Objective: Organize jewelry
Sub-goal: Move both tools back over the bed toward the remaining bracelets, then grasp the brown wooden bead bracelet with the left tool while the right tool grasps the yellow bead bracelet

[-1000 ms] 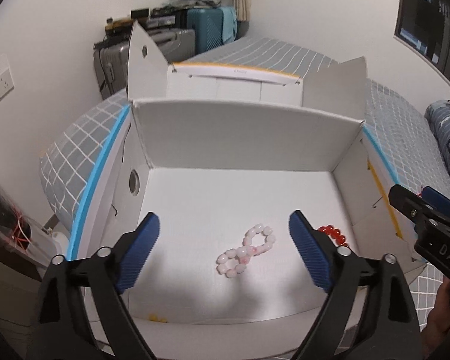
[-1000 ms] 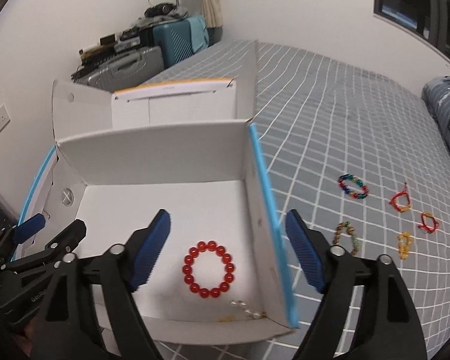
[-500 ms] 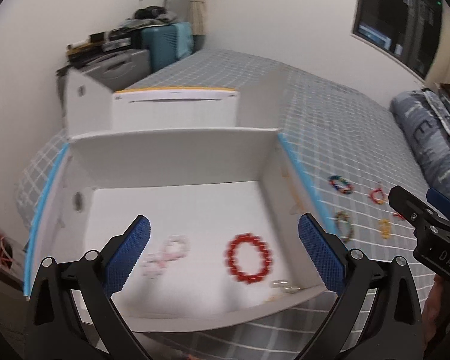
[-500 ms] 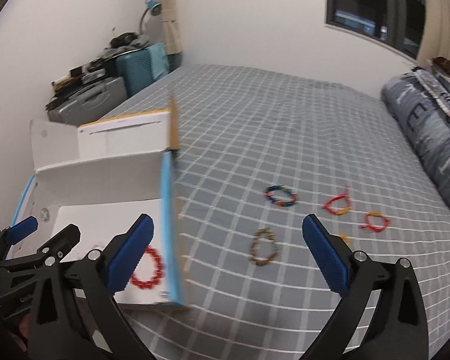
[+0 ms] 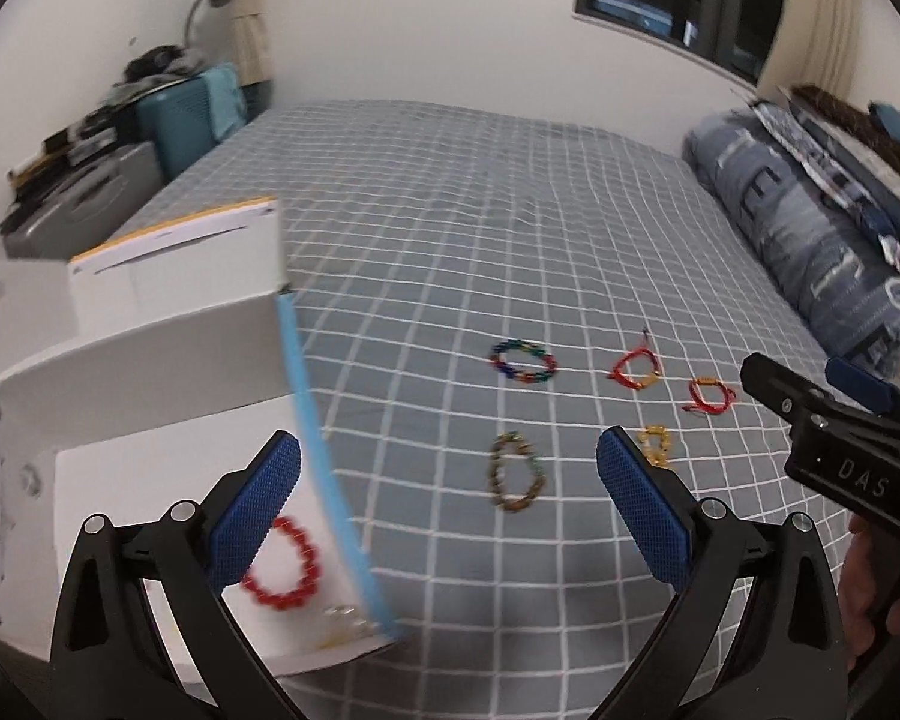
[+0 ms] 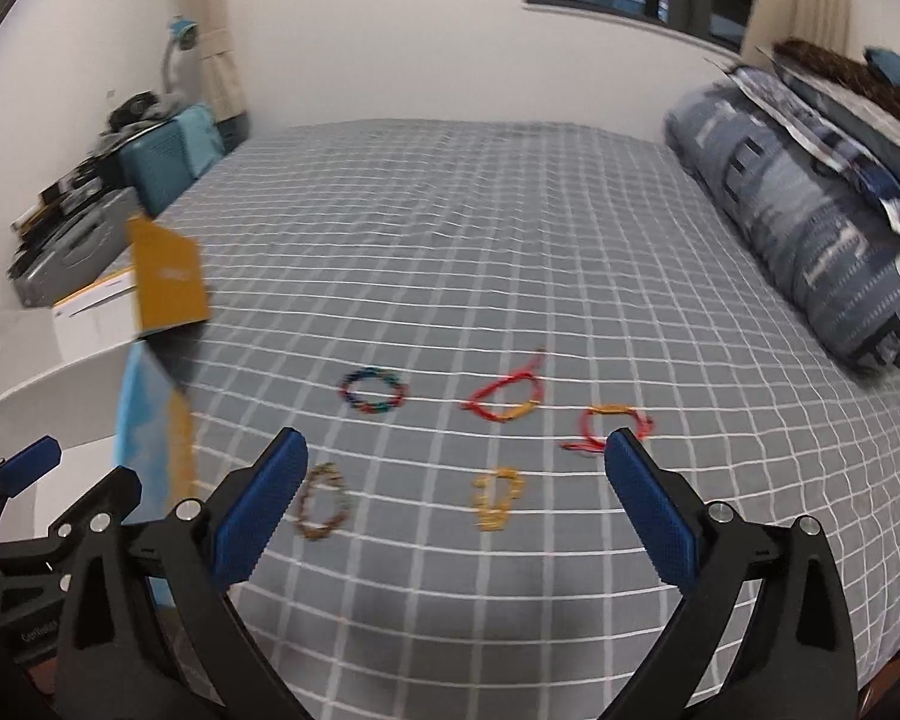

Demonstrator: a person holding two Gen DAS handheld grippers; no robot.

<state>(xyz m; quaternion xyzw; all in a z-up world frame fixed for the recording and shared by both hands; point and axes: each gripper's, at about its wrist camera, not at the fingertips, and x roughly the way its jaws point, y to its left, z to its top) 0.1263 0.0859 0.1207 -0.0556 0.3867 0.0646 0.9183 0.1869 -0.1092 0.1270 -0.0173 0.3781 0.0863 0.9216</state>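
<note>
Left wrist view gives us five small bracelets lying loose and apart on the grey checked bedspread (image 5: pixel 450 228): a multicoloured beaded ring (image 5: pixel 523 361), two red cord loops (image 5: pixel 635 369) (image 5: pixel 711 396), a brownish beaded oval (image 5: pixel 514 471) and a little yellow one (image 5: pixel 654 443), all slightly blurred. We hold the left gripper (image 5: pixel 449 483) above them with its ribbed blue pads spread wide and empty, its jaws having just been opening, and the right gripper (image 6: pixel 456 483) likewise gapes with nothing between its pads. At left sits the white cardboard box (image 5: pixel 168 330) with blue-edged flaps, and inside it a red bead bracelet (image 5: pixel 282 564) rests on the floor beside a pale beaded piece (image 5: pixel 345 615).
</note>
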